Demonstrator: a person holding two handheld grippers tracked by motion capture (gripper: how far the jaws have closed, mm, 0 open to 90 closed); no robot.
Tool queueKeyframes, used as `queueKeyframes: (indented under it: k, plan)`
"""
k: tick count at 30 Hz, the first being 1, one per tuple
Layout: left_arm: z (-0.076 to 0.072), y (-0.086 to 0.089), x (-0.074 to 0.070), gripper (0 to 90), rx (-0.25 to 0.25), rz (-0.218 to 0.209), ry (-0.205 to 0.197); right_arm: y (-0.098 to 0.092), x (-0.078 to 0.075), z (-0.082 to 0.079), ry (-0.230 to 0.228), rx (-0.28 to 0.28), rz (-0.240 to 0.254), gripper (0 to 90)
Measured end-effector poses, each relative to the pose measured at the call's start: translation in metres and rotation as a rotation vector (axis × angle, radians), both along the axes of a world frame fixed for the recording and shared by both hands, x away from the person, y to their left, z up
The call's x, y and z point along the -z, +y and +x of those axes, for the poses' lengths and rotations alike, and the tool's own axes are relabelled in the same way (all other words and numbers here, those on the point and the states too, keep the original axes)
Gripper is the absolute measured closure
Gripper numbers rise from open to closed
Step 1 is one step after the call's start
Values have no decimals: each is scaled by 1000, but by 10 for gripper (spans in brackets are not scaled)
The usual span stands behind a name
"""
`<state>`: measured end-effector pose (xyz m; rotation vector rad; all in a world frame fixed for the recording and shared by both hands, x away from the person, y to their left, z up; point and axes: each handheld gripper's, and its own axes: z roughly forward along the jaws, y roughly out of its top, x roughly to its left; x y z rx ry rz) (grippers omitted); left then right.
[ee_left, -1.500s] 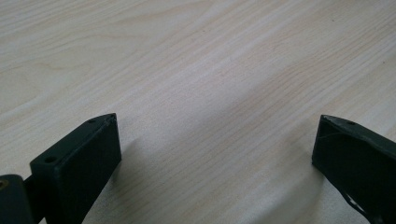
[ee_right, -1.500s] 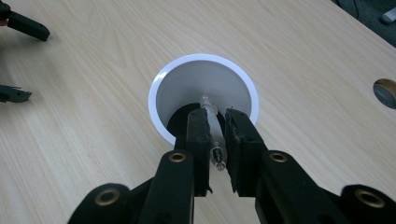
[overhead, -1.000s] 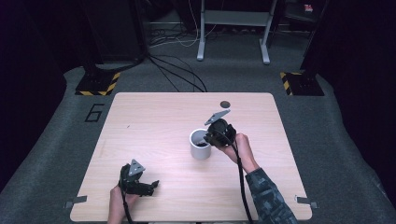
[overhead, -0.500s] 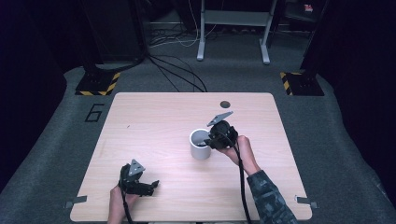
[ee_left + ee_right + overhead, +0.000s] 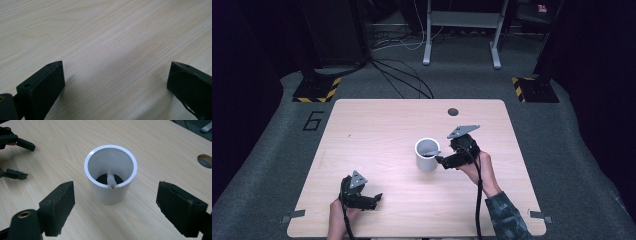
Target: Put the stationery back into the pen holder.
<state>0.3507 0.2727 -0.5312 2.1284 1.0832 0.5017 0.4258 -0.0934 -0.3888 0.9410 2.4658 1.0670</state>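
Observation:
A white cup stands upright near the middle of the wooden table. In the right gripper view a pale, translucent stick stands in the cup, leaning on its near rim. My right gripper is just right of the cup. Its jaws have just been opening and now stand wide apart, with the cup a little ahead of them and nothing pressed between the pads. My left gripper rests near the table's front edge, open over bare wood.
A round cable hole sits near the table's far edge, behind the cup. Beyond the table are a metal stand, floor cables and yellow-black striped bases. The left gripper also appears at the upper left of the right gripper view.
My right gripper has drawn back to the right from the cup's rim, and its jaws have spread apart. The left gripper has stayed where it was.

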Motion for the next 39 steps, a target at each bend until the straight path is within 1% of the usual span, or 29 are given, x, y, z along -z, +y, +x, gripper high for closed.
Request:
queueKeyframes:
  k: [3,5,7,8,9,10,13,14,15,16,17,18,19,20,21,22,23,24,25,26,27,28,29,31,34,35,36,38,39]
  plan:
    - [0,0,0,13,-2,-2,2,-11,-3,-10,-16,13,18,134]
    - [0,0,-1,13,5,2,15,-20,-4,-17,-31,25,35,123]
    - [0,0,-1,13,4,4,11,-30,-3,-26,-53,45,36,106]
    - [0,0,-1,13,4,4,11,-30,-3,-26,-53,45,36,106]
    - [0,0,-1,13,3,3,13,-39,-1,-32,-64,46,35,95]
    - [0,0,-1,13,3,3,13,-39,-1,-32,-64,46,35,95]
    - [0,0,-1,13,3,4,12,-53,5,-41,-74,83,33,82]
    - [0,0,-1,13,3,4,12,-57,7,-43,-66,99,39,81]
    - [0,0,-1,13,4,4,12,-68,12,-48,-76,123,43,77]
    - [0,0,-1,13,4,4,12,-68,12,-48,-76,123,43,77]
    - [0,0,-1,13,3,4,12,-77,19,-53,-74,150,54,75]
    - [0,0,-1,13,3,4,12,-77,19,-53,-74,150,54,75]
    - [0,0,-1,13,3,3,12,-87,26,-57,-66,168,58,71]
    - [0,0,-1,13,3,4,12,-87,26,-57,-66,168,58,71]
    - [0,1,-1,13,8,4,20,-96,34,-61,-61,200,67,70]
    - [0,1,-1,13,8,4,20,-96,34,-61,-61,200,67,70]
    - [0,1,-1,13,5,5,16,-104,43,-64,-54,226,65,68]
    - [0,1,-1,13,5,5,16,-104,43,-64,-54,226,65,68]
    - [0,1,-2,13,8,5,19,-112,53,-67,-50,246,61,65]
    - [0,1,-2,13,8,5,19,-112,53,-67,-50,246,61,65]
    - [0,1,-1,13,7,4,17,-120,64,-71,-46,282,65,64]
    - [0,1,-1,13,7,4,17,-120,64,-71,-46,282,65,64]
    - [0,0,-1,13,2,-3,17,-128,77,-74,-29,306,58,63]
    - [0,0,-1,13,2,-4,17,-130,81,-75,-20,312,60,62]
    - [0,0,-1,13,-1,-4,15,-140,101,-80,-7,357,30,63]
    - [0,0,-1,13,1,-5,17,-145,112,-82,-5,378,1,62]
    - [0,0,-1,13,1,-5,17,-145,112,-82,-5,378,1,62]
    - [0,0,0,13,-6,-7,7,-149,123,-83,13,392,-6,61]
    - [0,0,-1,13,-1,-5,17,-152,127,-84,11,398,-12,61]
